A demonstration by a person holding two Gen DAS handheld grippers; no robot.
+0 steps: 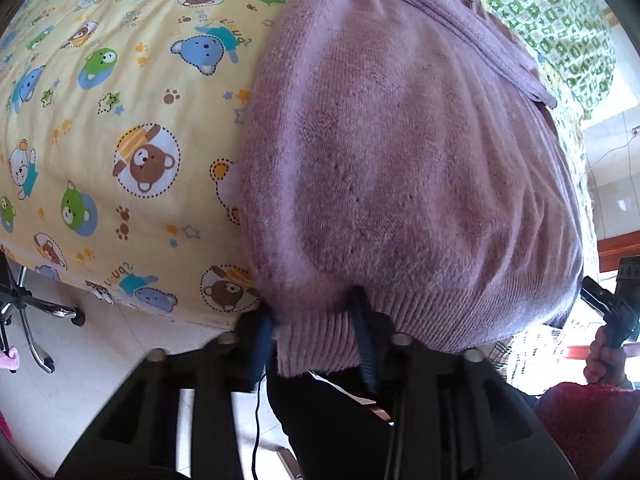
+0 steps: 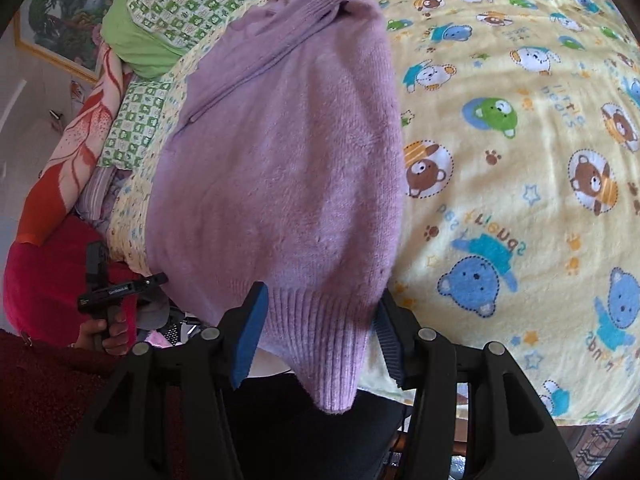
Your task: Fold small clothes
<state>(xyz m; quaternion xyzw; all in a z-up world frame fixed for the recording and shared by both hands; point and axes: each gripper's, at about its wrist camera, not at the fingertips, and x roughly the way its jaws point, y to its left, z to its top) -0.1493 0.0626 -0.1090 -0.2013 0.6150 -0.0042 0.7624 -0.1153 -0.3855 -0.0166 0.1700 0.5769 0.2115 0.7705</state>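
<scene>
Left gripper (image 1: 316,332) is pointing steeply downward, its blue pads pinching the sweater hem (image 1: 320,344). Right gripper (image 2: 320,320) is tilting downward, jaws standing apart, straddling the hem without pressing. A hand (image 2: 110,330) is gripping each handle.

Sweater (image 1: 400,160): collar end cut off by top edge; hem hides left gripper (image 1: 316,332) pad tips.

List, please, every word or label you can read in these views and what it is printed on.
"little bears": upside down on the yellow bear-print sheet.
"best friends": upside down, same sheet.
White print on the left gripper, beside the purple sweater: too small to read.
</scene>
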